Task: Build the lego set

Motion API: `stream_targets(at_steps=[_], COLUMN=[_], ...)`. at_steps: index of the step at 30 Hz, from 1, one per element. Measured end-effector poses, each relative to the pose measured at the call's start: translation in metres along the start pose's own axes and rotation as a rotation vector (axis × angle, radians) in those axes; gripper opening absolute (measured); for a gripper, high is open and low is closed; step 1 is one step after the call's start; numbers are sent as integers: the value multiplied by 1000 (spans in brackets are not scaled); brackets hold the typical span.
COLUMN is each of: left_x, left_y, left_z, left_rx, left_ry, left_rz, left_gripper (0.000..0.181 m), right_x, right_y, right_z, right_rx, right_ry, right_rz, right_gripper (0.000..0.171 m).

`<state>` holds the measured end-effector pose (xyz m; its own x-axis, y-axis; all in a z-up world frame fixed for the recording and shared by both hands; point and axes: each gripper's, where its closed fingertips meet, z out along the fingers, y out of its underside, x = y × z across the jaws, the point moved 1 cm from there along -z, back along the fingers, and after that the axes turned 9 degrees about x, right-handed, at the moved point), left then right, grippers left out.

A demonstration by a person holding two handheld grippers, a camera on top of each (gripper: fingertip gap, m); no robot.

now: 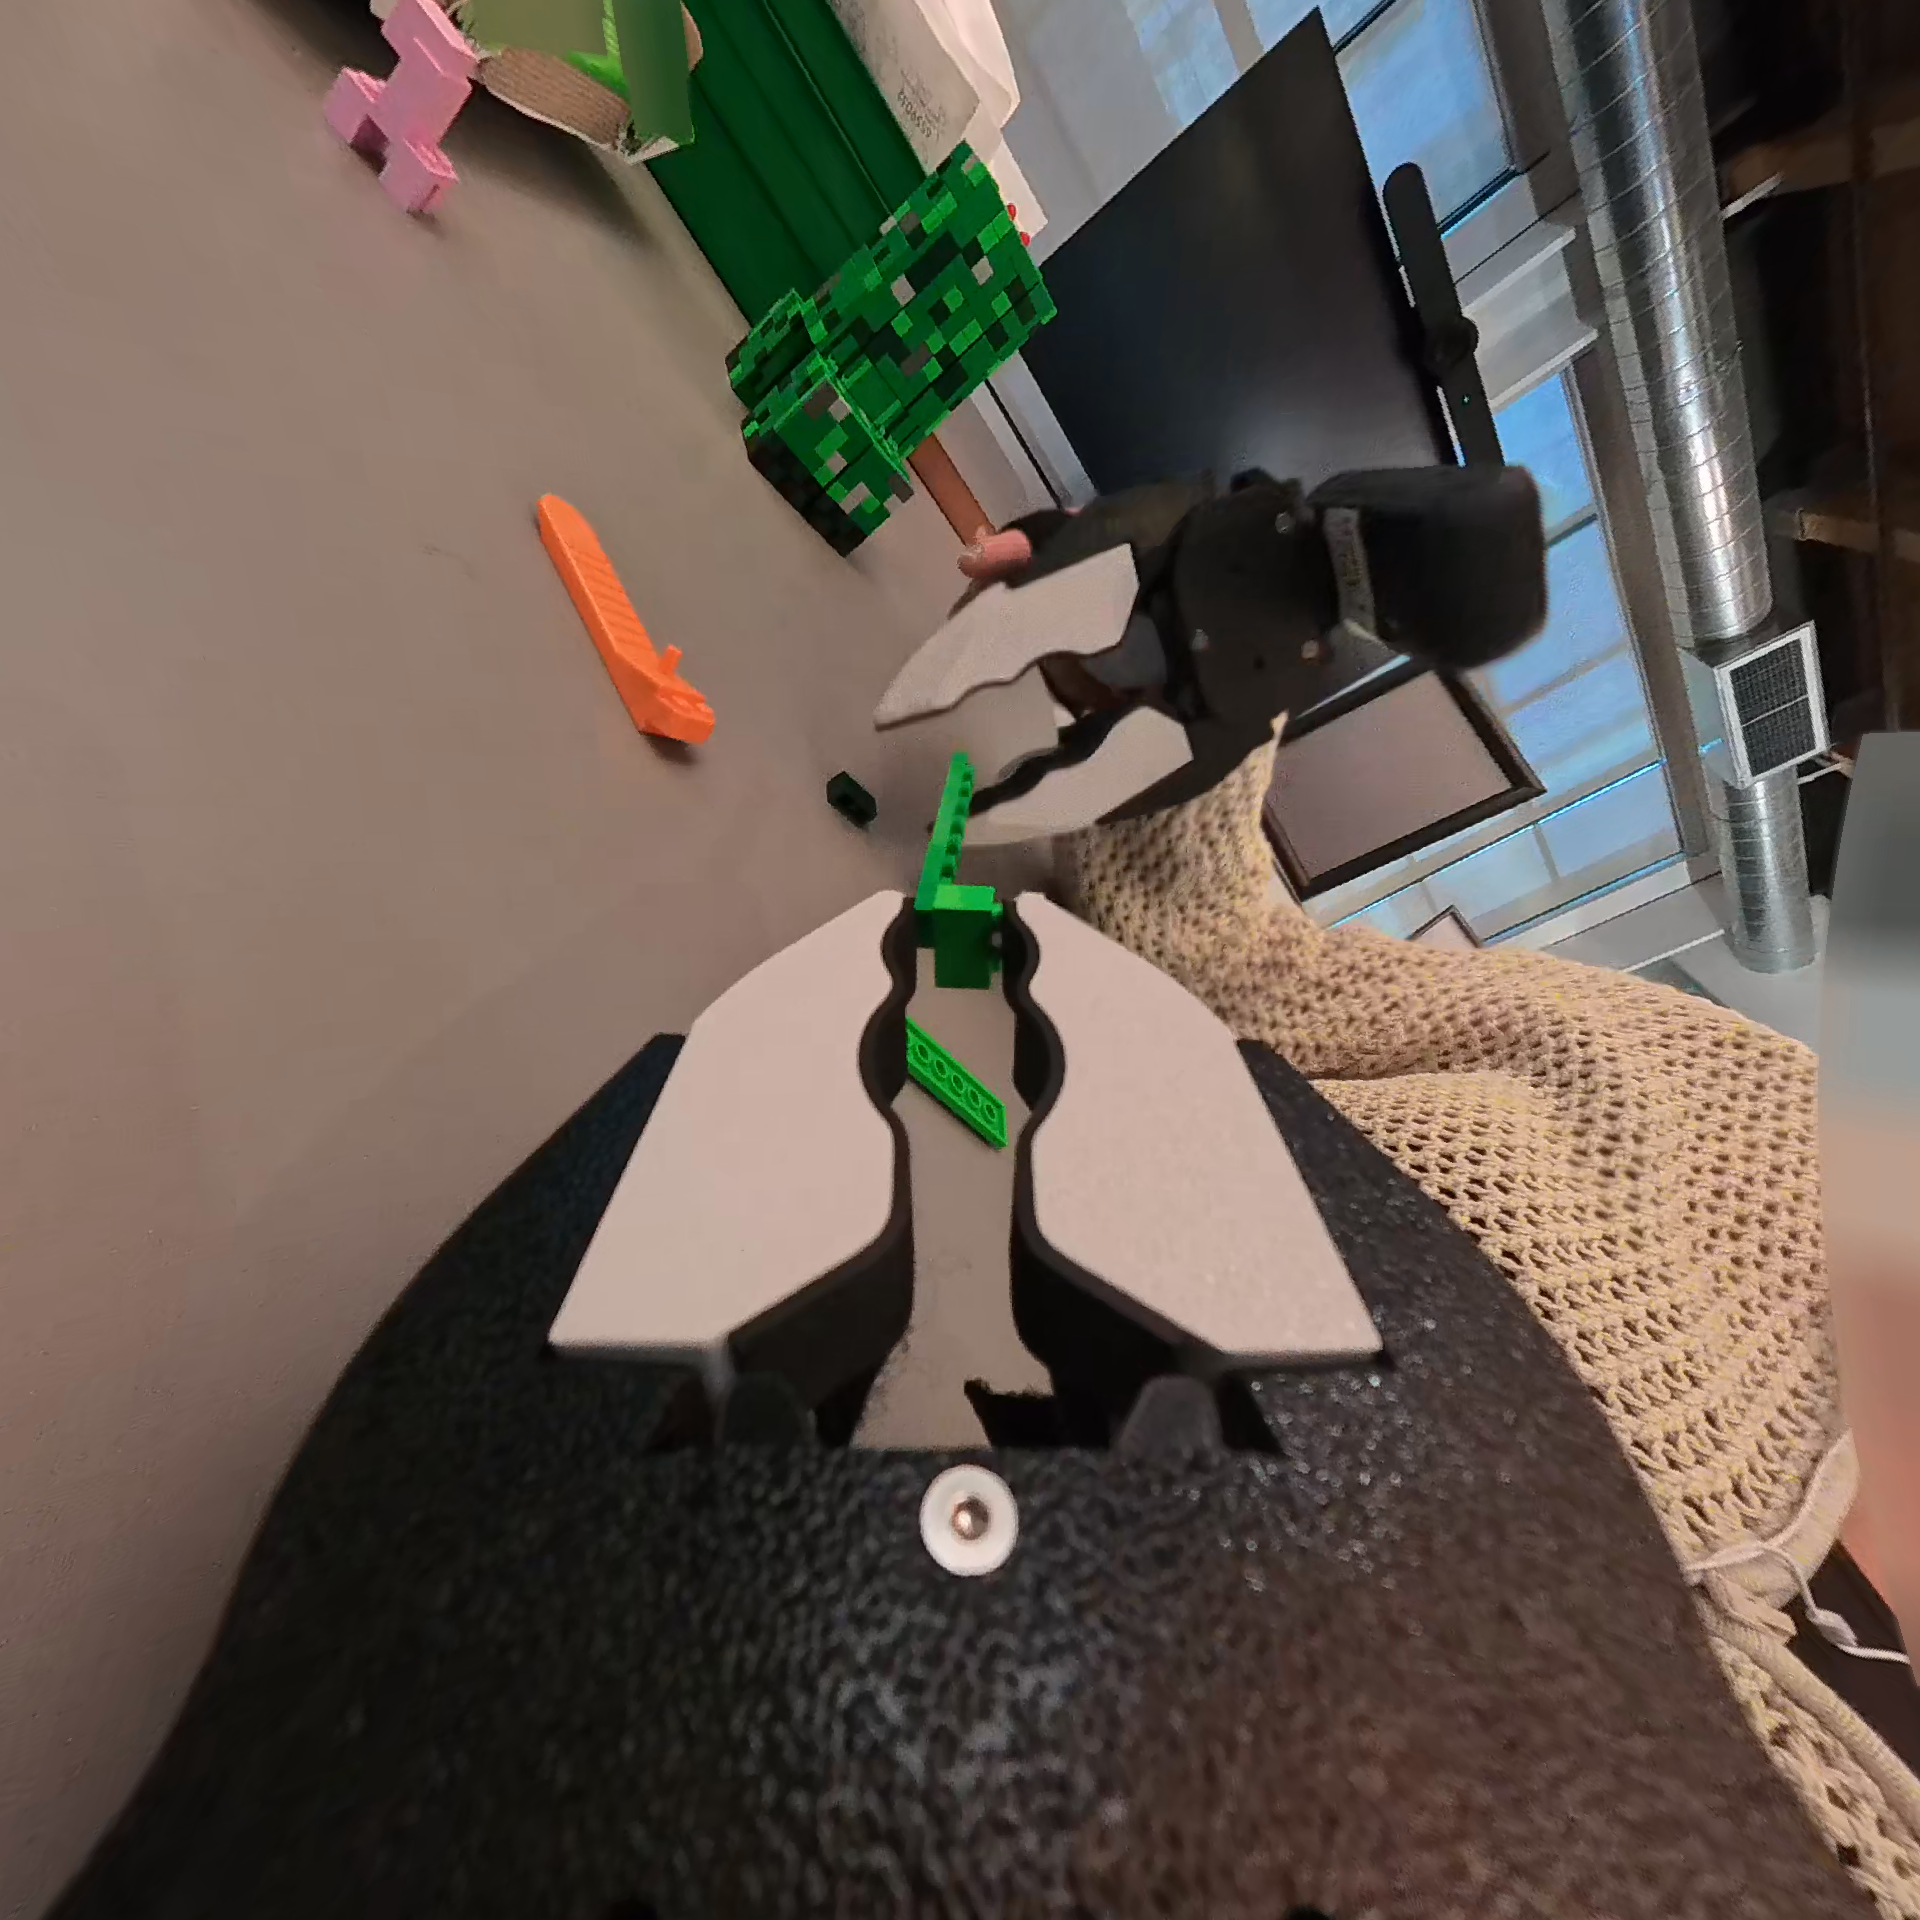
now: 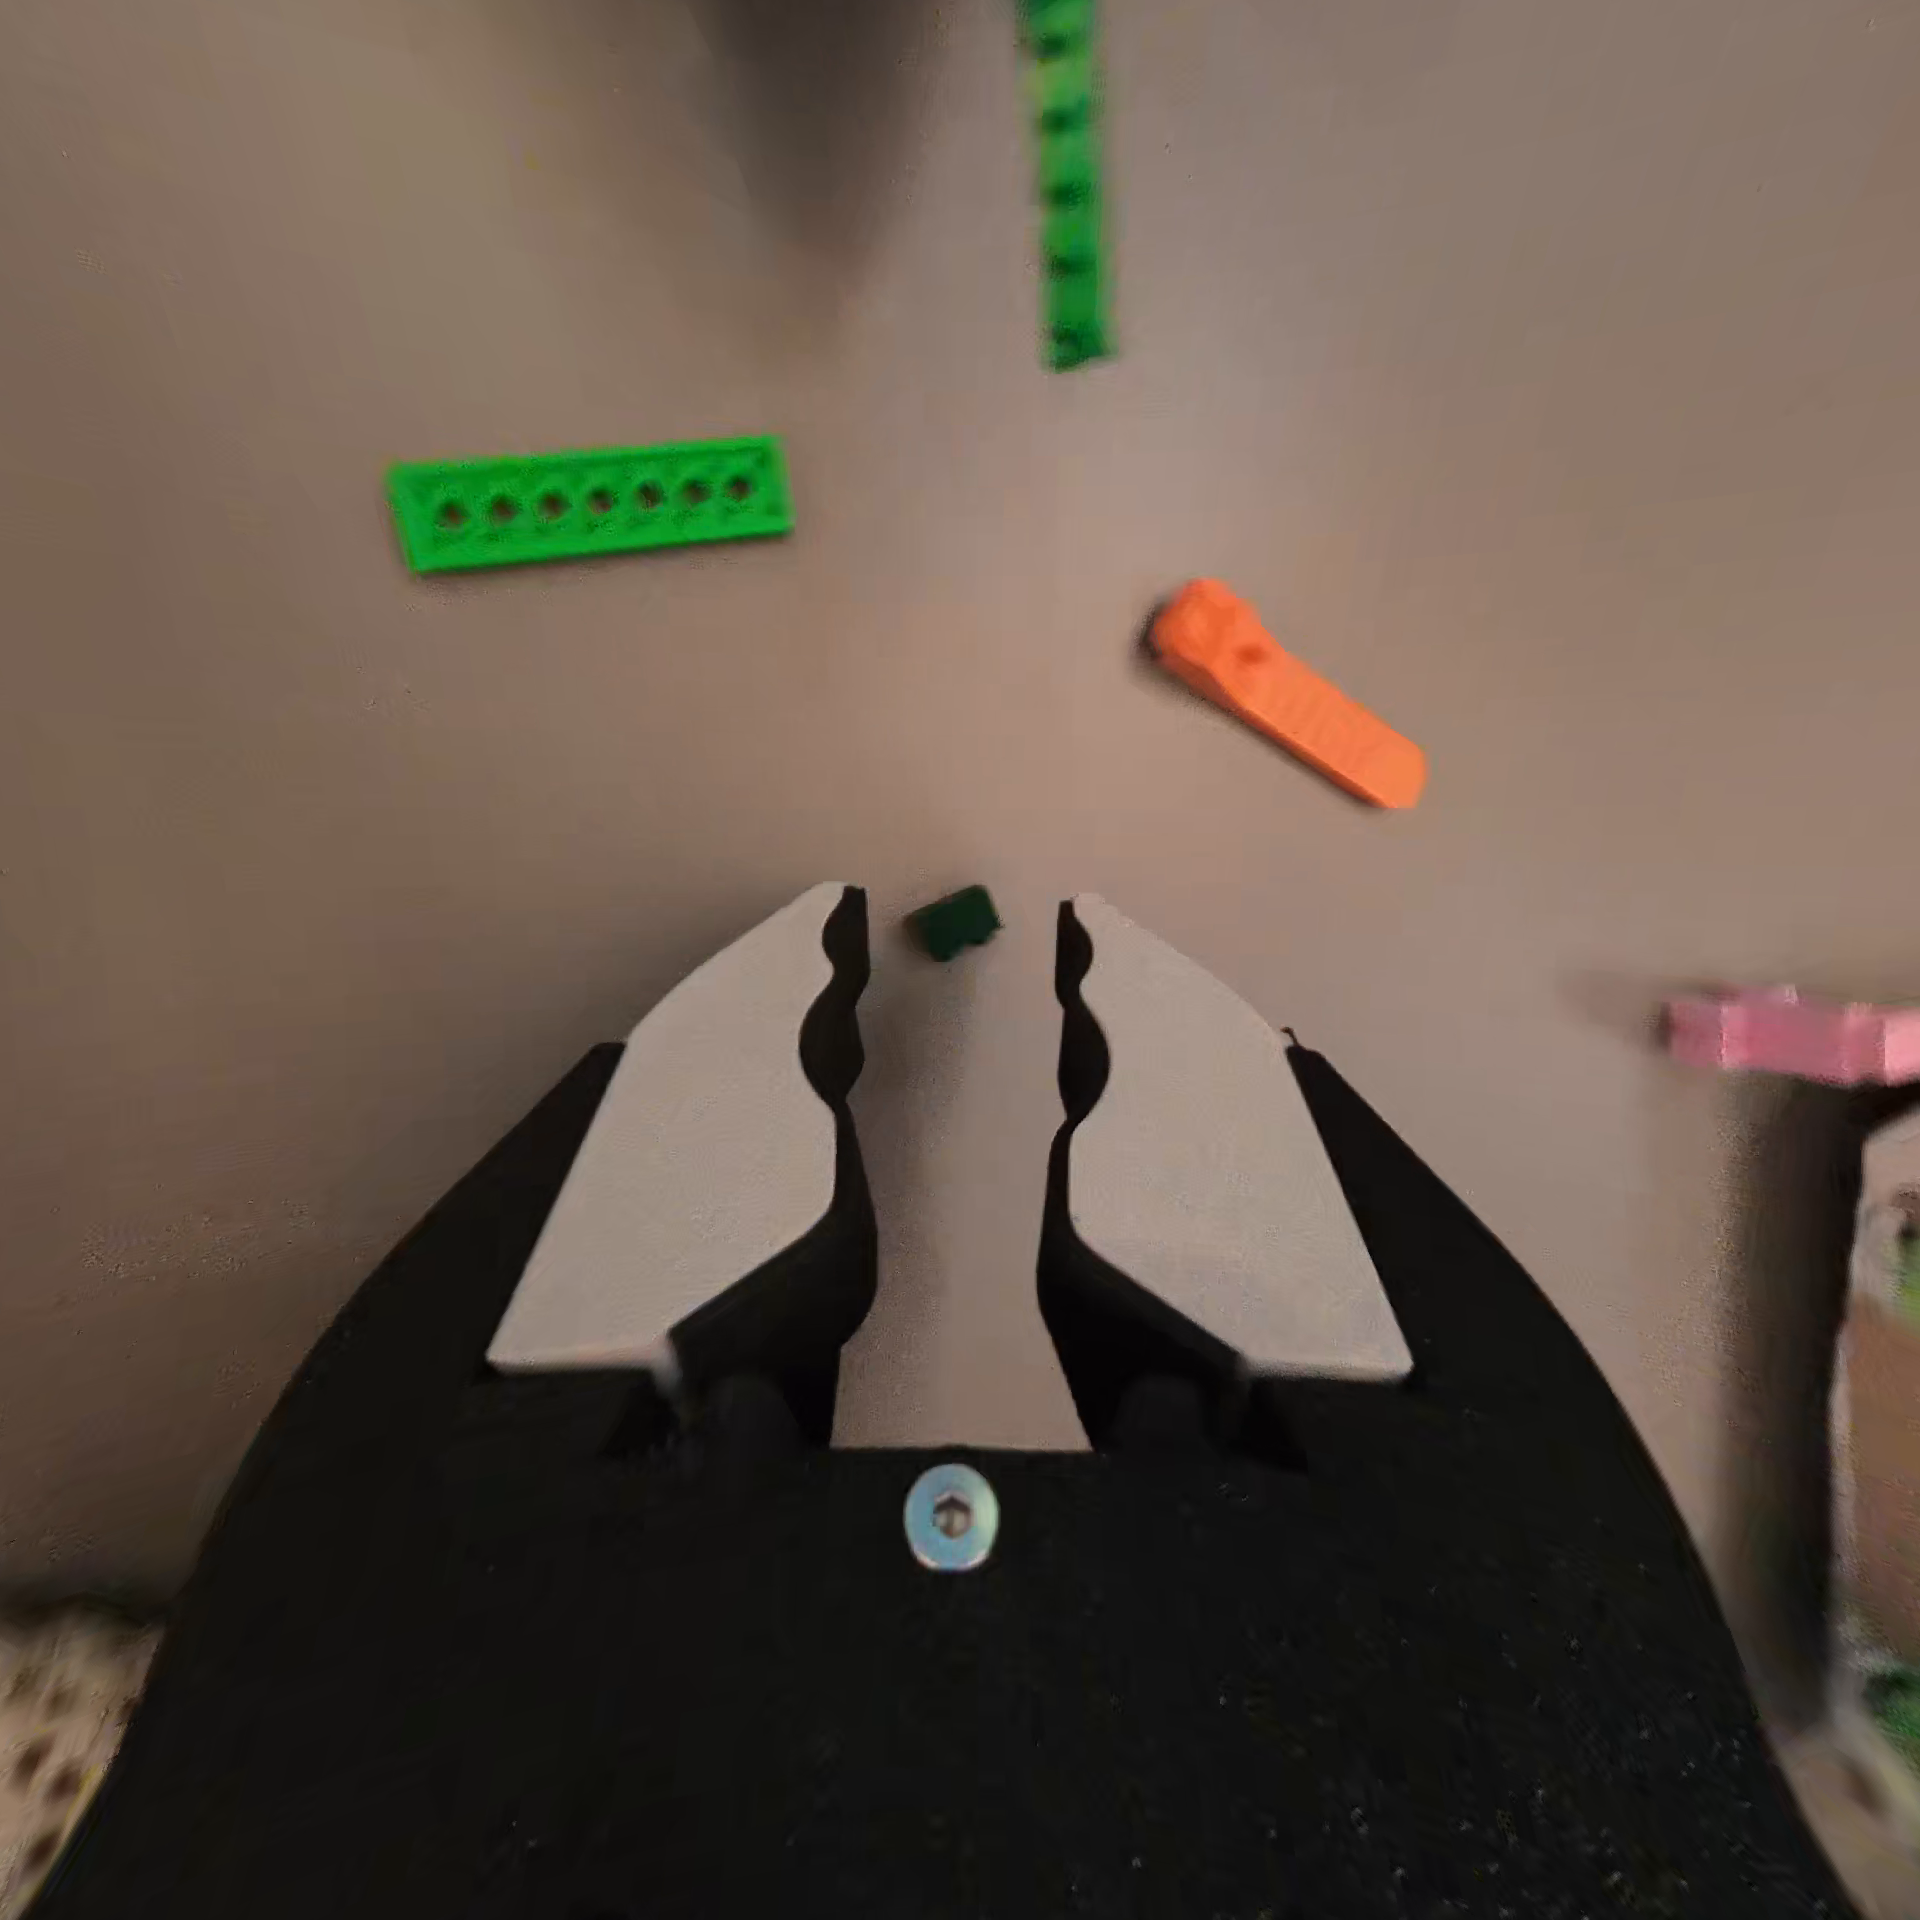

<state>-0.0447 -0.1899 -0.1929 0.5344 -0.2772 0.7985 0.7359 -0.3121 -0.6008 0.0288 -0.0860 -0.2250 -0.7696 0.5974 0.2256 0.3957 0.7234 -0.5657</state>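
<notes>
A: What does the left wrist view show?

B: The left gripper [image 1: 958, 925] is closed onto a bright green brick assembly [image 1: 954, 883], a small block at the fingertips with a long studded strip rising from it. It is held up off the grey table [image 1: 260, 727], probably so the next piece can be pressed on. Below the fingers a flat green plate with holes [image 1: 956, 1083] lies on the table. Farther off sit an orange brick separator [image 1: 621, 621], a tiny dark green brick [image 1: 852, 798], a finished green pixel-patterned model [image 1: 894, 343] and a pink build [image 1: 400, 104]. The right gripper [image 1: 971, 743] hovers beyond, its fingers apart.

A: And the right wrist view?

B: The right gripper [image 2: 961, 920] is partly open and empty, fingertips either side of the dark green brick [image 2: 954, 920] (not touching it, as far as the blur allows). I judge a pickup is being lined up. The holed plate [image 2: 587, 504] lies far left, the separator [image 2: 1288, 694] far right, and the held strip [image 2: 1070, 187] is at the far edge.
</notes>
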Motion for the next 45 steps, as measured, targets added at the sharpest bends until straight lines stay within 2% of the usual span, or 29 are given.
stream_targets(at_steps=[3,6,10,21,26,29,33,36,38,40,45], left_x=[1,5,7,11,11,11,11,12,12,12,12], left_y=[1,3,5,-1,1,1,1,2,3,3,4], left_z=[0,3,5,4,5,6,6,7,7,7,8], left_rx=[-1,-2,-8,47,40,41,47,41,39,37,32], left_ry=[2,37,46,70,64,63,60,60,60,59,59], left_rz=[2,-31,-37,-21,-6,-6,-13,-12,-9,-9,-9], left_gripper=[15,15,15,15,15,15,15,15,15,15,15], right_x=[16,9,0,-7,-9,-5,6,-9,-12,-13,-15], right_y=[4,2,14,18,15,16,17,17,21,22,19], right_z=[-4,-10,-7,10,13,10,-5,0,1,-2,-1], right_rx=[238,443,387,266,248,187,-9,-147,-253,-308,-383], right_ry=[198,225,278,333,309,379,556,466,426,349,161], right_rz=[283,518,507,560,564,381,-141,-631,-870,-970,-1049], right_gripper=[29,26,29,24,8,6,6,6,5,5,6])
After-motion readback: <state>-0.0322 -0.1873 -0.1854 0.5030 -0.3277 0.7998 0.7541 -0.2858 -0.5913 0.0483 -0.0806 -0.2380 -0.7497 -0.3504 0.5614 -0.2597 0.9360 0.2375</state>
